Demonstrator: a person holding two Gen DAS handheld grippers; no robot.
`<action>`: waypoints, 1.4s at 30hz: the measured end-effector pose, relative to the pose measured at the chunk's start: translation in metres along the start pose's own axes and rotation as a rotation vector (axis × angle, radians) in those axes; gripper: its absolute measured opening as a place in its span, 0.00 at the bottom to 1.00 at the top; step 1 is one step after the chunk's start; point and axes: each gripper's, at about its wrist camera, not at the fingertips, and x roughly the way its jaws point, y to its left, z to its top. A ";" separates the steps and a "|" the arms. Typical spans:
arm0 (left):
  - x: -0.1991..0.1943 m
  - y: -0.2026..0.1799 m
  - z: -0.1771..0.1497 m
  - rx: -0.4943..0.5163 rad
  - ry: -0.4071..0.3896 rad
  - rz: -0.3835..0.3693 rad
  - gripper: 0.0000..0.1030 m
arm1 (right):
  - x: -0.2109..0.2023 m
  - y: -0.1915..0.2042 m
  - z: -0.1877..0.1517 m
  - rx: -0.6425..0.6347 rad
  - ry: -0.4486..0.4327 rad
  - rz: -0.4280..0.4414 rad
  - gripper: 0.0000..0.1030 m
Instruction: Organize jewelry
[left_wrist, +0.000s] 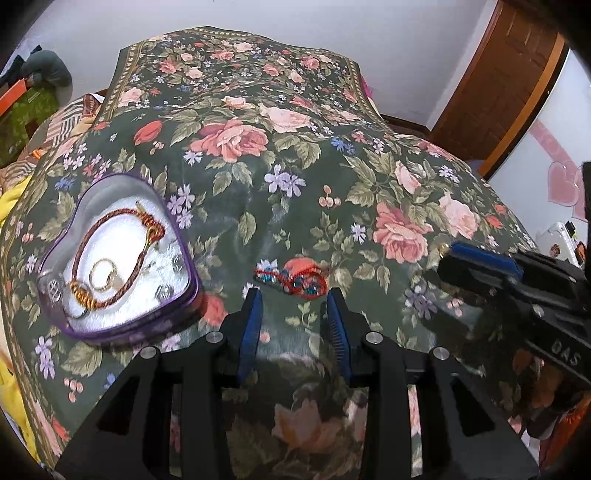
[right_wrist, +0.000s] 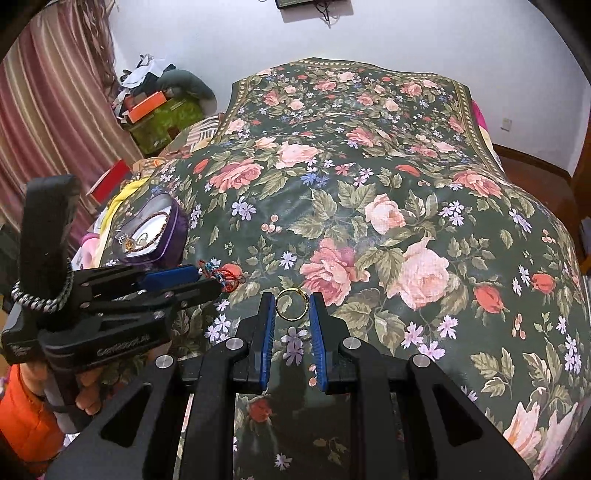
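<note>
A purple heart-shaped tin lies open on the floral bedspread, holding a braided brown cord bracelet and a gold ring; it also shows in the right wrist view. A red string bracelet with teal beads lies just beyond my left gripper, which is open and empty. My right gripper has its blue pads on either side of a gold ring, which stands upright between the fingertips. The left gripper shows in the right wrist view next to the red bracelet.
The floral green bedspread covers the bed. Boxes and clothes pile by the striped curtain at far left. A wooden door stands at the right. Yellow cloth lies beside the tin.
</note>
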 end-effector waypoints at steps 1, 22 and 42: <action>0.002 0.000 0.001 -0.004 0.000 0.007 0.33 | 0.000 0.000 0.000 0.002 -0.001 0.002 0.16; -0.050 -0.006 0.012 0.004 -0.158 0.045 0.00 | -0.021 0.000 0.002 0.006 -0.046 0.007 0.16; -0.149 0.025 0.009 -0.060 -0.349 0.104 0.00 | -0.036 0.051 0.022 -0.076 -0.109 0.051 0.16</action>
